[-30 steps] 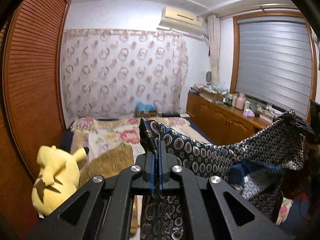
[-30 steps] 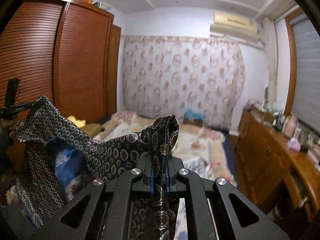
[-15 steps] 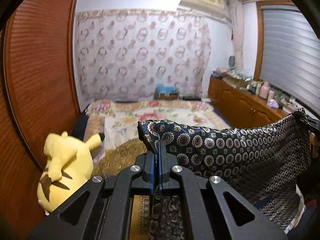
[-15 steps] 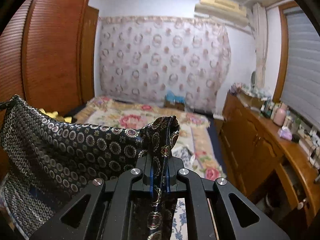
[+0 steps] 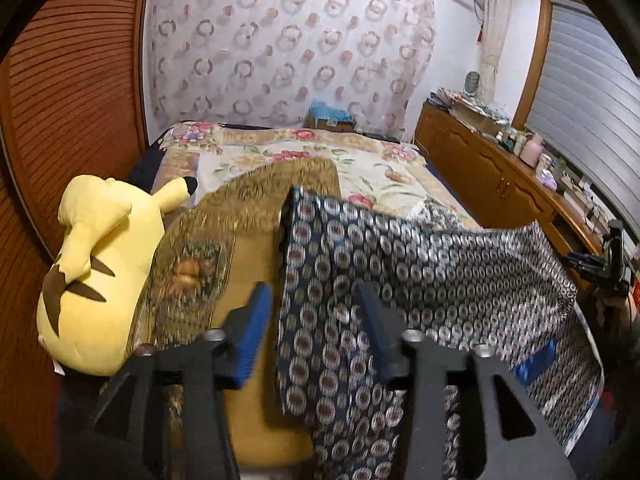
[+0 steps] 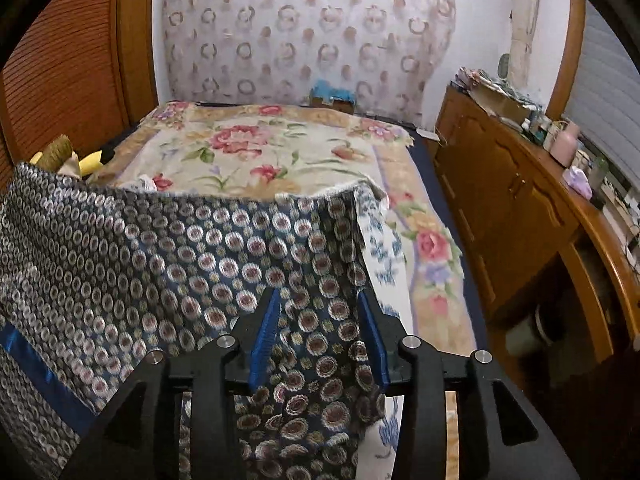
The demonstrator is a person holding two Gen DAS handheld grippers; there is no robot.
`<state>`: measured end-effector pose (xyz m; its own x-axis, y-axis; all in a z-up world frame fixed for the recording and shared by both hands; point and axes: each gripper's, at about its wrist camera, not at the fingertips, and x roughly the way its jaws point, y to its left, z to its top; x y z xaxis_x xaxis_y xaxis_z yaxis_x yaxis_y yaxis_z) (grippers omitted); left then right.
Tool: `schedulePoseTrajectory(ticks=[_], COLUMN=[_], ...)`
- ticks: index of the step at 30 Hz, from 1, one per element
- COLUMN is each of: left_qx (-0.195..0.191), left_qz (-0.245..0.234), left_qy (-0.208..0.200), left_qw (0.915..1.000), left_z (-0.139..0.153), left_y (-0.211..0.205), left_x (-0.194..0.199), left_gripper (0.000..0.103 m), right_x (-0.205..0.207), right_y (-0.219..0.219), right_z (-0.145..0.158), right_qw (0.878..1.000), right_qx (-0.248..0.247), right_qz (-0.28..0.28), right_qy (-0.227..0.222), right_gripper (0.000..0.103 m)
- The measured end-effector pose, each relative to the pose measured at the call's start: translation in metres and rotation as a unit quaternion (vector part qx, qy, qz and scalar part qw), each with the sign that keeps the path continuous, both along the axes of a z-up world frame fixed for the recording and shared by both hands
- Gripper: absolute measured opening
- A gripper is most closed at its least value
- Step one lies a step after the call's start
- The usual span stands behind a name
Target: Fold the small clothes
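A dark blue garment with a ring pattern (image 5: 420, 280) hangs spread between my two grippers, low over the bed; its image is blurred. In the left wrist view my left gripper (image 5: 314, 316) has its jaws opening. The garment's left edge droops loosely between the blue pads (image 5: 254, 324), which do not press on it. In the right wrist view the garment (image 6: 168, 264) stretches away to the left. My right gripper (image 6: 318, 324) is opening too, with the right corner slack between its blue pads (image 6: 264, 332). A blue lining strip (image 6: 36, 364) shows at the lower left.
Below lies a bed with a floral cover (image 6: 256, 148). A yellow plush toy (image 5: 100, 272) and a golden-brown blanket (image 5: 256, 204) lie at its left, against a louvred wooden wardrobe (image 5: 68, 92). A wooden sideboard (image 6: 516, 216) crowded with small items runs along the right.
Both grippers have sunk towards the bed and tipped downward. Their jaws, shut on the garment's top corners before, have parted, and the released garment is slumping.
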<state>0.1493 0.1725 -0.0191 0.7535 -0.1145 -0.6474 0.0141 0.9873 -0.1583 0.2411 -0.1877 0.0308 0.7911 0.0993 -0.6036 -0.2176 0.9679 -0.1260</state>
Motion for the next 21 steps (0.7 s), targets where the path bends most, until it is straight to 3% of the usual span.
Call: schedulePoseTrajectory(ticks=[2, 7, 21], left_qx=[0.007, 0.029, 0.033], left_qz=[-0.003, -0.003, 0.023], left_qy=[0.0, 0.011, 0.023], left_qw=[1.0, 0.9995, 0.9989], left_z=[-0.005, -0.022, -0.054], left_y=[-0.003, -0.013, -0.011], left_x=[-0.007, -0.026, -0.043], left_gripper=[0.063, 0.064, 0.064], right_x=[-0.013, -0.054, -0.082], right_y=[-0.006, -0.047, -0.074], right_z=[-0.002, -0.007, -0.047], right_qw=[1.0, 1.0, 0.999], right_qx=[0.006, 0.022, 0.04], right_qz=[-0.001, 0.004, -0.009], right_qy=[0.002, -0.001, 0.027], right_gripper=[0.042, 0.042, 0.042])
